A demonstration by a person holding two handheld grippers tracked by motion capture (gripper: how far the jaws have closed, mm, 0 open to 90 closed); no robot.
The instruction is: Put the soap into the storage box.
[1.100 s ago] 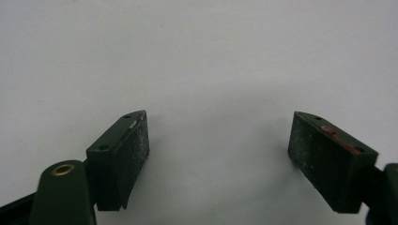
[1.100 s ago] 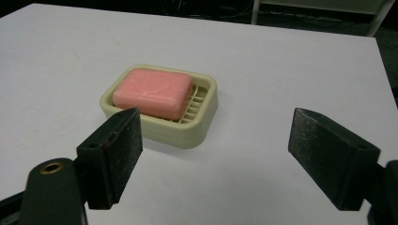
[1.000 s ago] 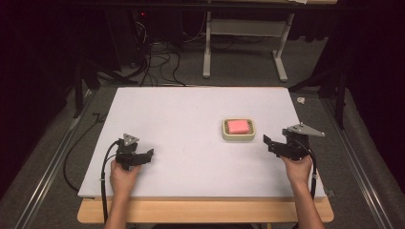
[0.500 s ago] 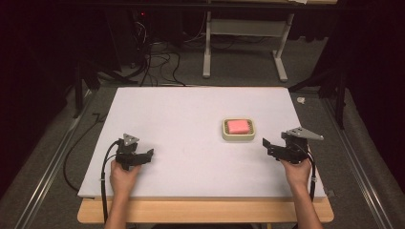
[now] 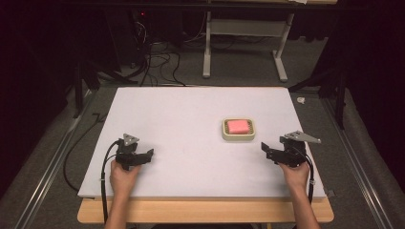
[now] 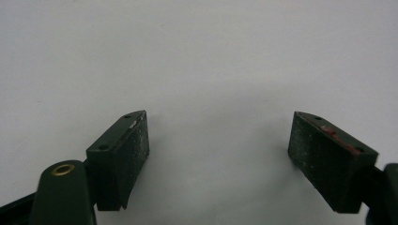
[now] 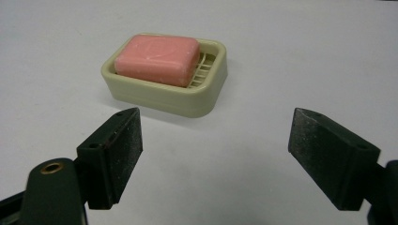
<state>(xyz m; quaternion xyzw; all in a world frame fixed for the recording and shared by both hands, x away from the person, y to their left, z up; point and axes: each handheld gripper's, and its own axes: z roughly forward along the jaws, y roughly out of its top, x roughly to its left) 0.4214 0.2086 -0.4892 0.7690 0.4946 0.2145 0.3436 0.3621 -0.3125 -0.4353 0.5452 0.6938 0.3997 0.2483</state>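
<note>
A pink bar of soap point(image 5: 237, 126) point(image 7: 157, 54) lies in a cream soap dish point(image 5: 224, 135) point(image 7: 206, 96) on the white table point(image 5: 181, 114), right of the middle. My right gripper point(image 5: 265, 150) point(image 7: 216, 136) is held low, just right of and nearer than the dish; it is open and points at it, with nothing between the jaws. My left gripper point(image 5: 149, 155) point(image 6: 218, 129) rests near the front left of the table, open over bare white surface.
The white tabletop point(image 6: 197, 47) has a wooden front edge point(image 5: 205, 210). Behind the table stand a desk frame point(image 5: 243, 43) and loose cables point(image 5: 157, 62) on the floor. Metal rails point(image 5: 47, 167) run along both sides.
My right gripper has drifted slightly toward the front edge of the table. The left gripper and the soap dish have stayed where they were.
</note>
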